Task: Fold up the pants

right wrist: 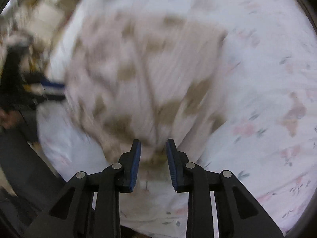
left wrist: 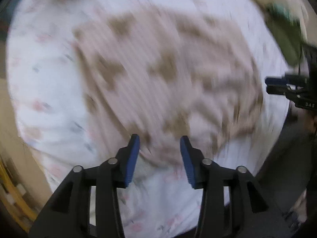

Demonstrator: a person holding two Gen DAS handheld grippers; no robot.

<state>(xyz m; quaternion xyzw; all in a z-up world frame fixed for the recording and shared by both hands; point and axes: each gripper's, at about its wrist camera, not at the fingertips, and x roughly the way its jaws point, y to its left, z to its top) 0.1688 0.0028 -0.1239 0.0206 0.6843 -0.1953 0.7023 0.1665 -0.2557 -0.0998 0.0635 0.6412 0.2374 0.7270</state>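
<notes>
The pants (left wrist: 168, 75) are pale pink with brown patches and lie spread on a white floral sheet (left wrist: 49, 79); both views are motion-blurred. My left gripper (left wrist: 160, 140) is open and empty, just above the pants' near edge. My right gripper (right wrist: 153, 144) is open and empty over the pants (right wrist: 142, 79) at their near edge. The right gripper also shows at the right edge of the left wrist view (left wrist: 277, 87), and the left gripper at the left edge of the right wrist view (right wrist: 53, 89).
The floral sheet (right wrist: 267, 99) covers a bed. A green cloth (left wrist: 283, 29) lies at its far right corner. Dark floor (left wrist: 283, 168) lies beyond the bed's edge. Blurred clutter (right wrist: 39, 15) sits off the bed's left side.
</notes>
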